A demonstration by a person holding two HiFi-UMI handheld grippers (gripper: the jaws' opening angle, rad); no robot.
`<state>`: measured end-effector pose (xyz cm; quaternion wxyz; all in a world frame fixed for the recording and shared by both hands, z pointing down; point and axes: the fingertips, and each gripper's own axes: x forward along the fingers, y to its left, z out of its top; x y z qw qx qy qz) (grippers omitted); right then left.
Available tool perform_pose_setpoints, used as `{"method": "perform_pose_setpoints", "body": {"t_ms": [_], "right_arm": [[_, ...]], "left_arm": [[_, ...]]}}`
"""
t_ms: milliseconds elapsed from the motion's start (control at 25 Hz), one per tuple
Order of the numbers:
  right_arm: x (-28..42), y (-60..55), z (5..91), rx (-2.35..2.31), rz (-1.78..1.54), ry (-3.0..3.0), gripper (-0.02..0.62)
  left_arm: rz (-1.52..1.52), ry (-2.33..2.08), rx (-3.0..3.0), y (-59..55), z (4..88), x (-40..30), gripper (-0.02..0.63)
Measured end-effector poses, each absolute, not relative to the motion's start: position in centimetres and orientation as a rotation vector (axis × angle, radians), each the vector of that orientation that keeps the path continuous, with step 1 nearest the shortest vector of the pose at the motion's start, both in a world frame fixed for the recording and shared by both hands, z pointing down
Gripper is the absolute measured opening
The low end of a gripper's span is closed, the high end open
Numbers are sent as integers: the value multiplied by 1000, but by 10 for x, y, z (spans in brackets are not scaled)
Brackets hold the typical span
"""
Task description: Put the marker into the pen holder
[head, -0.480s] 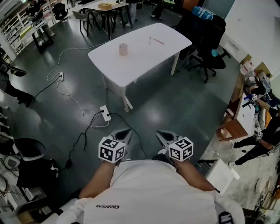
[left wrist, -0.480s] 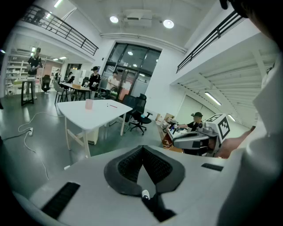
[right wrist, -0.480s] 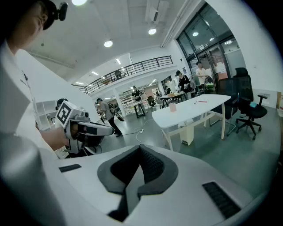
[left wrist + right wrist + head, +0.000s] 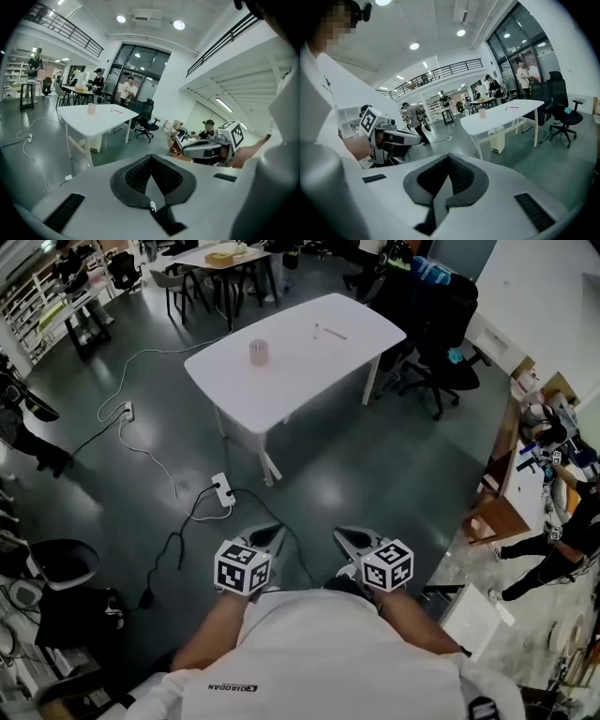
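Observation:
A pink pen holder (image 4: 259,352) stands on the white table (image 4: 291,371) far ahead across the floor. A thin marker (image 4: 335,333) lies near the table's far end. Both grippers are held close to the person's body, well short of the table. My left gripper (image 4: 273,532) is shut with nothing in it, its pads meeting at the tips in the left gripper view (image 4: 151,157). My right gripper (image 4: 343,533) is likewise shut and empty (image 4: 448,157). The pen holder (image 4: 91,108) and marker (image 4: 116,111) show small in the left gripper view, and again as pen holder (image 4: 483,113) and marker (image 4: 513,107) in the right one.
A power strip (image 4: 223,487) and loose cables (image 4: 150,451) lie on the dark floor between me and the table. Black office chairs (image 4: 441,357) stand right of the table. A wooden desk (image 4: 502,512) and people line the right edge.
The table sits slightly higher and further left in the head view. Both grippers stay shut by the body.

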<state>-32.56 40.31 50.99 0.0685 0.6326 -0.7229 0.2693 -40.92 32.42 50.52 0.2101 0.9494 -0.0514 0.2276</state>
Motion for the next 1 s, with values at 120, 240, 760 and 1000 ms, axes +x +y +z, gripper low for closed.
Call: {"method": "perform_pose_setpoints", "body": {"t_ms": [120,240,760,1000], "right_arm": [[-330,401,510,1899,811,-2190,15],[-326,398,511,1896,806,-2196,15],[-220,394,506,1891,844,-2286,15],[-151,401,510,1895,894,-2321,15]], "left_arm": [[639,-136,2628,326,508,-410,28],[654,-121,2629,329,513,-402,28],[749,-163,2639,344,512,-313,28],[734,-242,2651,335,504,-248,28]]}}
